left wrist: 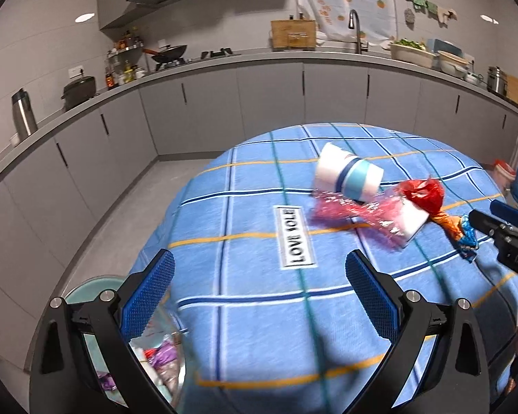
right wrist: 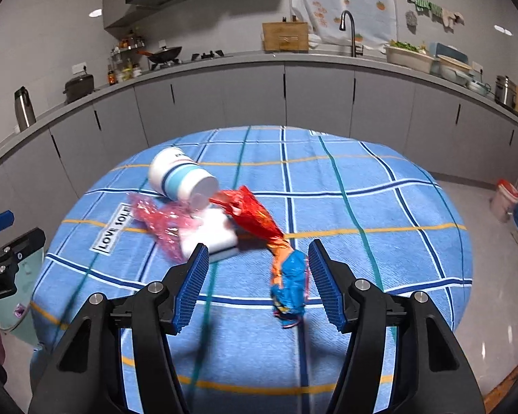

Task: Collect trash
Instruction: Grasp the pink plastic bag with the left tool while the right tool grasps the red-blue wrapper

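A heap of trash lies on the round table's blue checked cloth point(right wrist: 328, 186): a tipped white paper cup point(right wrist: 183, 177) with blue bands, a pink wrapper point(right wrist: 155, 217), a white box point(right wrist: 214, 234), a red wrapper point(right wrist: 248, 208) and an orange-and-blue wrapper point(right wrist: 290, 283). My right gripper point(right wrist: 259, 283) is open; the orange-and-blue wrapper shows between its fingers, close to the right pad, unpressed. My left gripper point(left wrist: 259, 293) hangs open over the cloth's near left part, short of the cup point(left wrist: 347, 176), with nothing between its pads. The right gripper point(left wrist: 483, 211) enters at that view's right edge.
A pale green bin point(left wrist: 93, 288) with wrappers inside stands on the floor below the table's left edge, under my left finger. Grey cabinets and a cluttered counter point(right wrist: 293, 58) run along the far side. A red-lidded bucket point(right wrist: 504, 200) and a blue cylinder stand at the right.
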A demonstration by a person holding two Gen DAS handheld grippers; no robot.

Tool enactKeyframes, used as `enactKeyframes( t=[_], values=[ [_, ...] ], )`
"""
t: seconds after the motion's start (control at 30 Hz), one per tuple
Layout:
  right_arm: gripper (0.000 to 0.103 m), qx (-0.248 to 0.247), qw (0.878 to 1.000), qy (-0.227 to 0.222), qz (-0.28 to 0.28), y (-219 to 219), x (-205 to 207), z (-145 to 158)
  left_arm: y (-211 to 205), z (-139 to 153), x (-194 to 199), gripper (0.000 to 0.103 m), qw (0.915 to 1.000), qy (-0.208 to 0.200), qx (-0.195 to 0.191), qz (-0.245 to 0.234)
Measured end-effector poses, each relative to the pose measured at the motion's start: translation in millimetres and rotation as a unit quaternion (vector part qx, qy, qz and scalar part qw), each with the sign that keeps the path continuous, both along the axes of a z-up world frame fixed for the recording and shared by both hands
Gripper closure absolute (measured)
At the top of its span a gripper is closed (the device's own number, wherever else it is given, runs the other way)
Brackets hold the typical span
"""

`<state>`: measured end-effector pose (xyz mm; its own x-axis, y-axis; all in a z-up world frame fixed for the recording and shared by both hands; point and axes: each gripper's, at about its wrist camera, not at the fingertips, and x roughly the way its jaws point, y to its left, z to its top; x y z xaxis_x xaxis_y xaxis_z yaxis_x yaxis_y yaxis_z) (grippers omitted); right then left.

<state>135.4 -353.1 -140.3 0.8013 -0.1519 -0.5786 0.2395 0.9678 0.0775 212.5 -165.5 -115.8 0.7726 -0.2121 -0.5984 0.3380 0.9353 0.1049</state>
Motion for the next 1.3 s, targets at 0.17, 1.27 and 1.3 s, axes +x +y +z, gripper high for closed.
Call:
enactKeyframes(
  t=[0.17,1.27,1.3],
  values=[
    [0.043,0.003,1.0,0.018,-0.008,-14,9,-9,-29,-2,6,0.006,0.9999,0.003,-0.001,-0.017],
    [0.065,0.023,0.997,0.067,0.017,-36,32,-31,-115,-41,51,0.033,0.9966,0.055,0.006,-0.061],
    [0.069,0.022,0.997,0.071,0.022,-34,33,-33,-115,-41,50,0.037,0.9958,0.062,0.006,-0.067]
  ],
)
